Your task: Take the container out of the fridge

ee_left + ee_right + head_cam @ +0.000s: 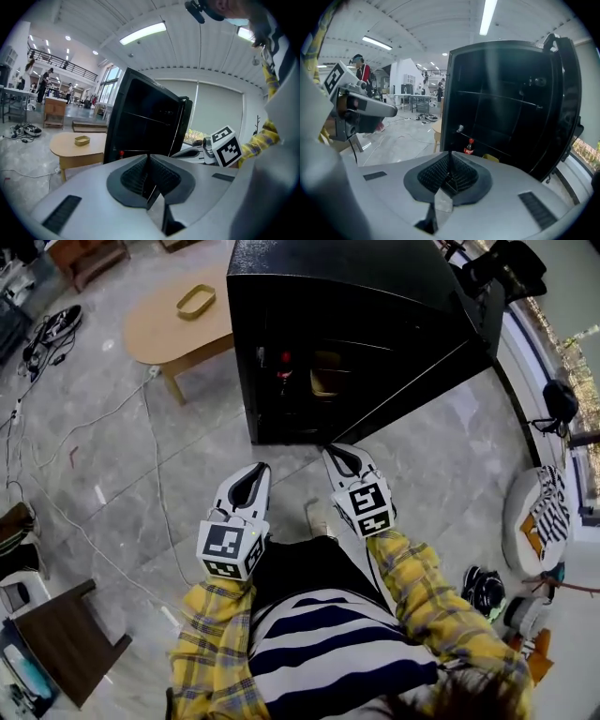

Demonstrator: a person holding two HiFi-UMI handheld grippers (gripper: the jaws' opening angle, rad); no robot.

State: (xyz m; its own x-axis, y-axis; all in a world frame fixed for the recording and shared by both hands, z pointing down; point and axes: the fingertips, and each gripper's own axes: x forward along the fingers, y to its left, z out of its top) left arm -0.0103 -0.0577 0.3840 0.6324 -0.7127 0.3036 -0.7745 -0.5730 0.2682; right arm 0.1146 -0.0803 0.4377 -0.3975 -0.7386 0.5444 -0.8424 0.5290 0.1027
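The black fridge stands on the floor ahead, its door swung open to the right. On a low shelf inside sit a red-capped cola bottle and a yellowish container, both also visible in the head view, the container right of the bottle. My left gripper and right gripper hang side by side just short of the fridge's front, both shut with nothing in them. Each shows its closed ribbed pads, in the left gripper view and the right gripper view.
A low wooden table with a yellow tray stands left of the fridge. Cables run across the tiled floor. A dark stool is at the lower left. At the right are shoes and a white pouf.
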